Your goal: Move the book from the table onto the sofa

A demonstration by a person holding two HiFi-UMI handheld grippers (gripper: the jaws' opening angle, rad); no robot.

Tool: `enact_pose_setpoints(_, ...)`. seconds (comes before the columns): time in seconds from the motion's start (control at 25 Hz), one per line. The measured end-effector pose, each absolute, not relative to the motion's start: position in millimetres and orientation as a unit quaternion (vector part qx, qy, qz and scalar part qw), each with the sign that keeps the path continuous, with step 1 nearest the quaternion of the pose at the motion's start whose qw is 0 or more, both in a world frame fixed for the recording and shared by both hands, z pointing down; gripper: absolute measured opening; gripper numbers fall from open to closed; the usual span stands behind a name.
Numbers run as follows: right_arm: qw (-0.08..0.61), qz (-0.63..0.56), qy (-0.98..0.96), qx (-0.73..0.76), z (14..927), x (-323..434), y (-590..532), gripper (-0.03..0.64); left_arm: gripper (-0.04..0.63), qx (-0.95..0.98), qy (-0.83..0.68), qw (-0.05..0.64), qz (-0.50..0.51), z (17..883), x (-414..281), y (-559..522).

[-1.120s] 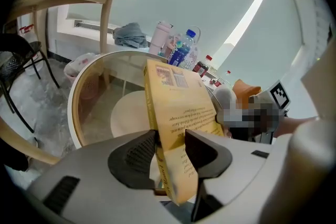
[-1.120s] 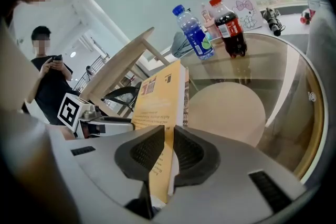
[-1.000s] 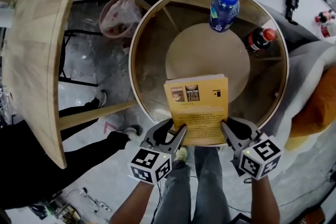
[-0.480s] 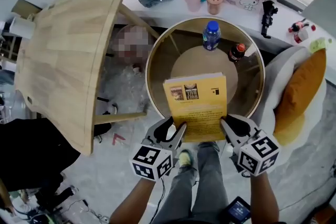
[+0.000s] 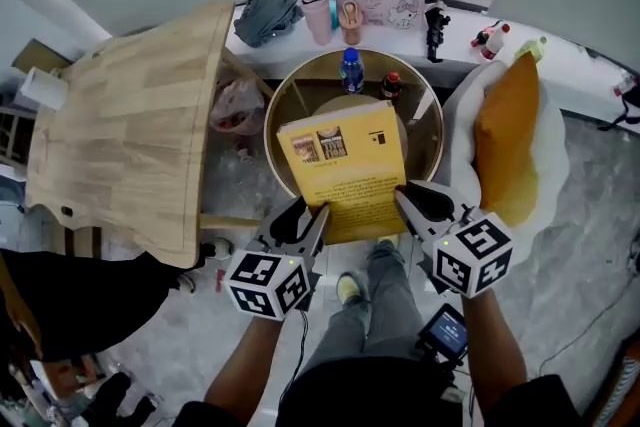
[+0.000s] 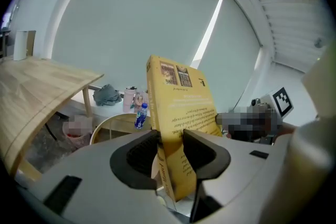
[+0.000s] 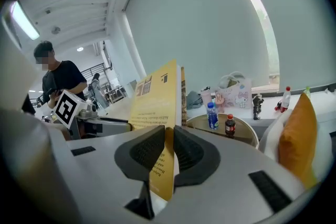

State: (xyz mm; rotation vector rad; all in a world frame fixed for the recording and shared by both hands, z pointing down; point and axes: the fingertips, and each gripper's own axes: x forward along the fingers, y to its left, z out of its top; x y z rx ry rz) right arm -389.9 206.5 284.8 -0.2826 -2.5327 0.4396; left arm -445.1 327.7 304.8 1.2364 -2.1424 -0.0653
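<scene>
Head view: book (image 5: 345,170) is above the round table (image 5: 272,115).
Left gripper (image 5: 311,218): my jaws are clamped on the book's near-left corner.
Right gripper (image 5: 409,202): my jaws are clamped on the near-right corner.
Handling: probably light and flexible, so I hold both corners.

yellow book (image 6: 181,105) upright between left tongs (image 6: 170,138)

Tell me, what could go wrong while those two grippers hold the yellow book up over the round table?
1. The left gripper and right gripper pinch the yellow book only at its near corners, so it could sag or slip out.
2. If dropped, it might hit the water bottle and dark soda bottle on the round table below.
3. Uneven hand movement could twist it.
</scene>
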Motion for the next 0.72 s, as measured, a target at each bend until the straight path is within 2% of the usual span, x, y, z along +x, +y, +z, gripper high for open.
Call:
enact_pose_setpoints(0.32,0.232,0.133,-0.963,-0.037,208,-316,211,0.060,0.164,0.534,-0.796,0.283,-0.021,233,-387,322)
enact_pose_setpoints(0.72,0.194,0.121,-0.972,0.062,169,-226,192,0.060,0.164,0.621,-0.744,0.245,-0.004,197,-319,284)
